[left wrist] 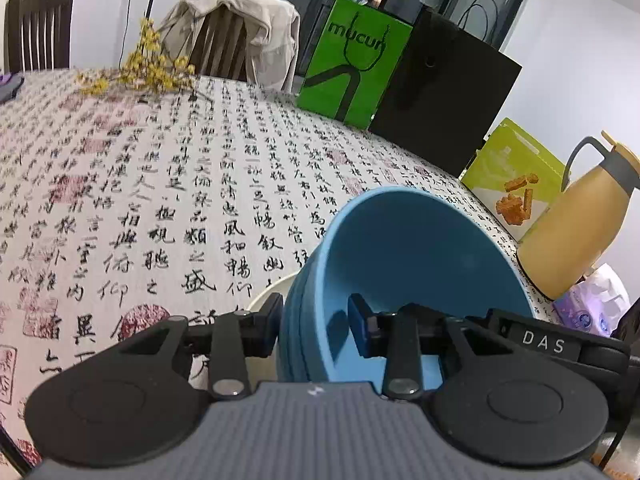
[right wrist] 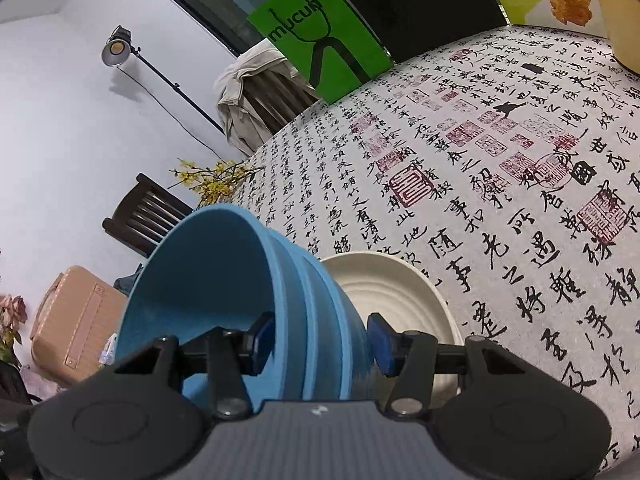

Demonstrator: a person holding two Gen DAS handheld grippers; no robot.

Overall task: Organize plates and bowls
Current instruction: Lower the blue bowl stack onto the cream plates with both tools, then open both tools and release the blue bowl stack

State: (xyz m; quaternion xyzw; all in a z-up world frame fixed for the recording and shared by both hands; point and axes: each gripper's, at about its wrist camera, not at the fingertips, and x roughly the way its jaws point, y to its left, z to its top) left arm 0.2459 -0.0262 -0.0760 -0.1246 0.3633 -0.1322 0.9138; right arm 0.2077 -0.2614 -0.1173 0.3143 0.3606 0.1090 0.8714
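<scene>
In the left wrist view the left gripper (left wrist: 314, 330) has its jaws clamped on the wall of a blue bowl (left wrist: 404, 248), one pad outside, one inside; the bowl is tilted with its mouth toward the camera. A cream plate (left wrist: 266, 294) peeks out behind the bowl at 9 o'clock, on the printed tablecloth (left wrist: 160, 184). At 12 o'clock stand a green bag (left wrist: 352, 64) and a black bag (left wrist: 444, 96); at 3 o'clock a yellow jug (left wrist: 576, 224) and a snack box (left wrist: 516, 176); yellow flowers (left wrist: 140, 64) lie at 11. In the right wrist view the right gripper (right wrist: 320, 340) straddles the same bowl's wall; whether its pads press I cannot tell. The plate lies just behind at 3 o'clock, touching the bowl. A lamp (right wrist: 116, 48) stands at 10 o'clock, a tan suitcase (right wrist: 76, 320) at 8.
</scene>
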